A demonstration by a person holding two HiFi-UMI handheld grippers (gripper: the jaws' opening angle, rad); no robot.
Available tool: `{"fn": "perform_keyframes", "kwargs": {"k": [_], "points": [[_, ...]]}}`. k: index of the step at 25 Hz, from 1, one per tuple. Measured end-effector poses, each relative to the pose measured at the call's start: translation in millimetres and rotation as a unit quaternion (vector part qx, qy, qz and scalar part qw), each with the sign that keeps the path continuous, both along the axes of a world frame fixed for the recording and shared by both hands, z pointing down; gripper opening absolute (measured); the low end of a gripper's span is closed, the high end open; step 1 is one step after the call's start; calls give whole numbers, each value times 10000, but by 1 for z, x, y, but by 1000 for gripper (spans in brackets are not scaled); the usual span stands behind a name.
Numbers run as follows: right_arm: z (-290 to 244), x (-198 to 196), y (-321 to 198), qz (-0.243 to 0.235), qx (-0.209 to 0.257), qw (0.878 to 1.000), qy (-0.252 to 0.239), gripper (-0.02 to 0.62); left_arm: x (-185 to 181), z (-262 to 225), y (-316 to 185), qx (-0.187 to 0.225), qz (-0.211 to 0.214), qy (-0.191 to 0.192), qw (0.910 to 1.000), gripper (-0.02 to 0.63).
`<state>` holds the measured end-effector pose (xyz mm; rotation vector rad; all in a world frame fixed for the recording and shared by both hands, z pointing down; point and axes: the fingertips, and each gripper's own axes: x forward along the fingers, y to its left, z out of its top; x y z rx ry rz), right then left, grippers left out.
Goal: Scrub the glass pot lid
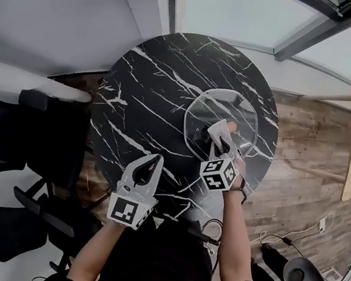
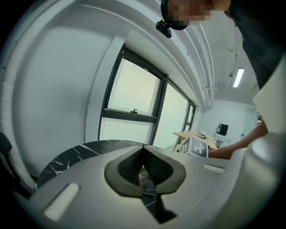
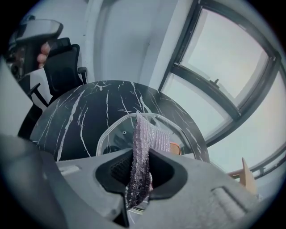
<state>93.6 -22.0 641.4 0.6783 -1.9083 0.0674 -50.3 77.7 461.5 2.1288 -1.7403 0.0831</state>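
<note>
My left gripper [image 1: 154, 161]: jaws together, empty, at near edge. Marble table [image 1: 153, 79]. Glass pot lid [image 1: 204, 111]: flat, right half, straight ahead of my right gripper [image 1: 223, 145] (the nearer one). Scrub pad [image 1: 219, 131]: clamped there, over lid.

The pale grey left gripper [image 1: 150, 167] sits low in the centre of the head view on a bare forearm [image 1: 94, 250], its jaws pressed together and empty. The matching right gripper [image 1: 224, 148] reaches further up the frame beside it, its jaws clamped on a silvery mesh scrubbing pad [image 3: 145, 143].
</note>
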Motion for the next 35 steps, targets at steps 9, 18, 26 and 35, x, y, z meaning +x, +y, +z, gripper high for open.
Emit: {"fn": "perform_keyframes", "kwargs": {"k": [9, 18, 26, 35], "points": [[2, -18, 16, 147, -389, 9983, -412, 78, -9, -7, 4, 129, -52, 44, 9999, 3], [-45, -46, 45, 704, -819, 9669, -2311, 74, -14, -10, 7, 143, -25, 89, 9999, 3], [-67, 28, 33, 2723, -627, 9129, -2975, 74, -1, -28, -1, 604, 115, -259, 9978, 3], [-24, 129, 26, 3910, -361, 9012, -1832, 74, 24, -37, -17, 857, 485, -573, 9935, 3]]}}
